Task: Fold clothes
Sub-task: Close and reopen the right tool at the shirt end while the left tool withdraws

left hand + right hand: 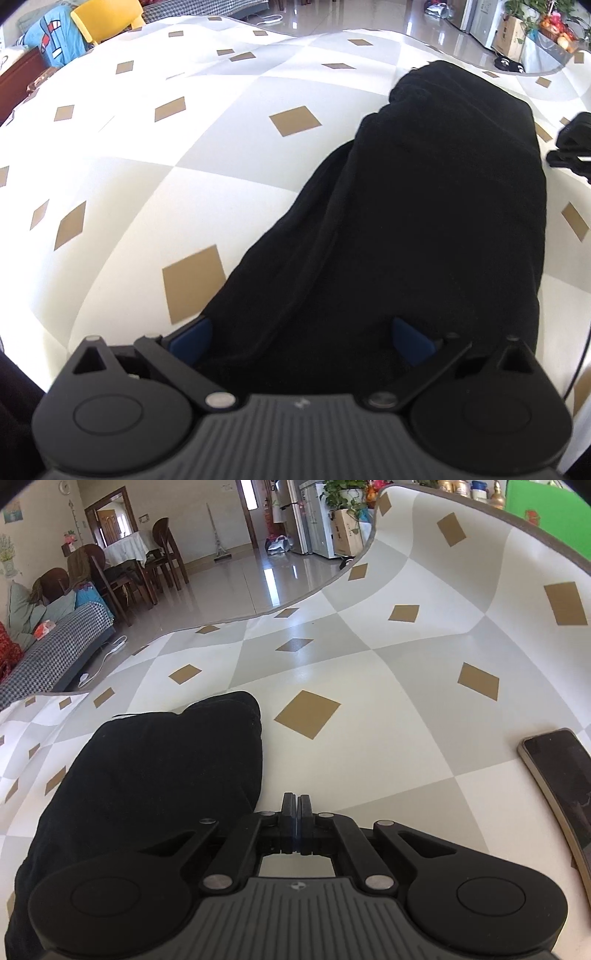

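A black garment (424,206) lies folded into a long strip on the white, grey and tan checked table cover (155,192). My left gripper (301,341) is open, its blue pads (192,338) spread to either side of the garment's near end, low over the cloth. In the right wrist view the garment (159,775) lies to the left of my right gripper (296,801), which is shut and empty, its tips over the bare cover beside the cloth's right edge. The right gripper also shows at the right edge of the left wrist view (570,144).
A dark phone (557,775) lies on the cover at the right. The table's far edge (258,614) curves in front of a shiny tiled floor. A yellow chair (107,18) stands beyond the far left; a sofa (55,653) and dining chairs stand further off.
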